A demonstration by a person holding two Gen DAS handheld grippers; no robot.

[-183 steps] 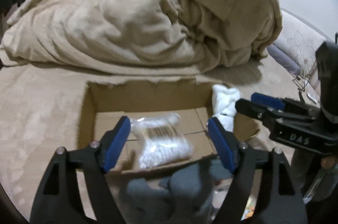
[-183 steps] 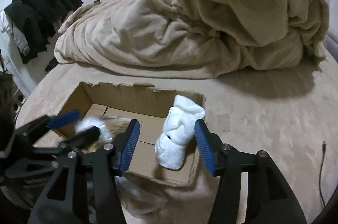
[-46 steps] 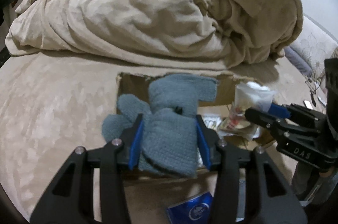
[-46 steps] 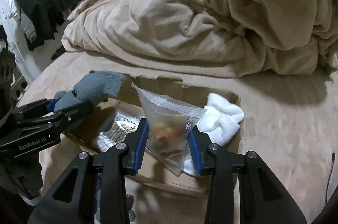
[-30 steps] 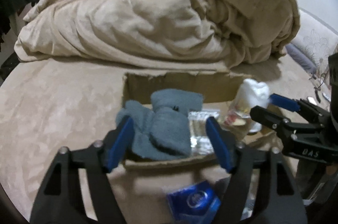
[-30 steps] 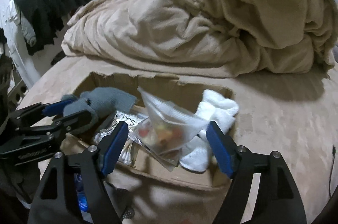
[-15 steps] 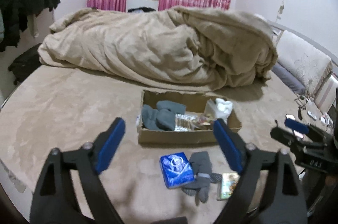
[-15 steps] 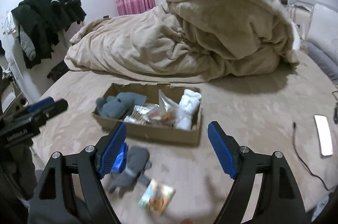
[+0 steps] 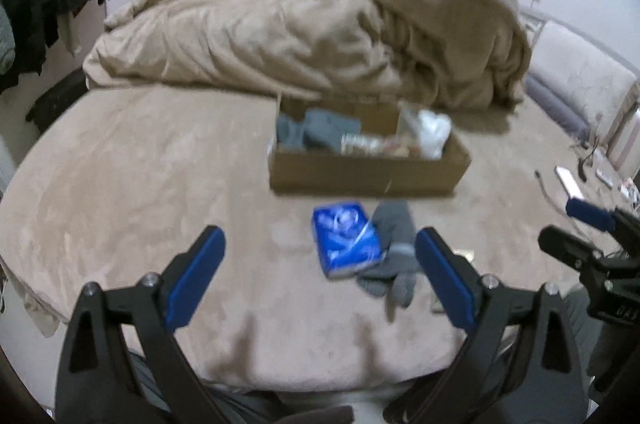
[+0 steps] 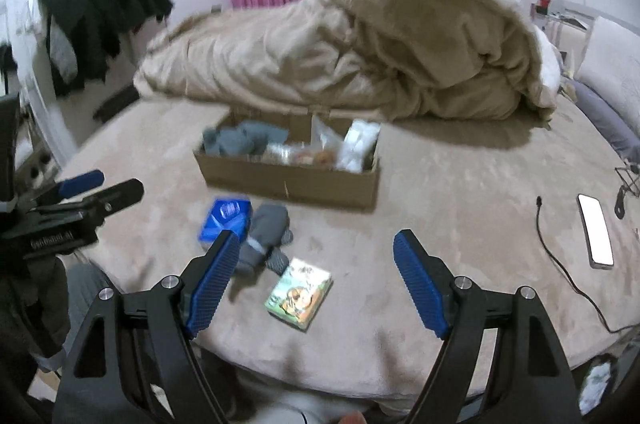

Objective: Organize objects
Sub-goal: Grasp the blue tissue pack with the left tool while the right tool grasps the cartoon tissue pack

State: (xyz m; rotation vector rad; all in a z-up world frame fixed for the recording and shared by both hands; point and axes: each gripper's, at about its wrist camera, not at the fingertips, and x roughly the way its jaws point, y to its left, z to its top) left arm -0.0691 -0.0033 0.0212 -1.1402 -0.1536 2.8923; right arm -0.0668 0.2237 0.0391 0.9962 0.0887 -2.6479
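Our left gripper (image 9: 318, 278) and right gripper (image 10: 316, 284) both have their fingers spread wide with nothing between them, low in each frame over the near edge of the bed (image 9: 120, 184). The cardboard box (image 9: 368, 174) sits mid-frame against the heaped blanket (image 9: 320, 36), holding a grey glove (image 9: 316, 132), some packets and a white cloth (image 9: 434, 134). In front of it lie a blue pack (image 9: 346, 238) and a second grey glove (image 9: 394, 256), touching each other. Bare bed stretches across the left of the left wrist view. Only the right wrist view shows the green packet (image 10: 300, 294) fully, lower centre, and the phone (image 10: 595, 230) and cable (image 10: 560, 264) at the right edge.
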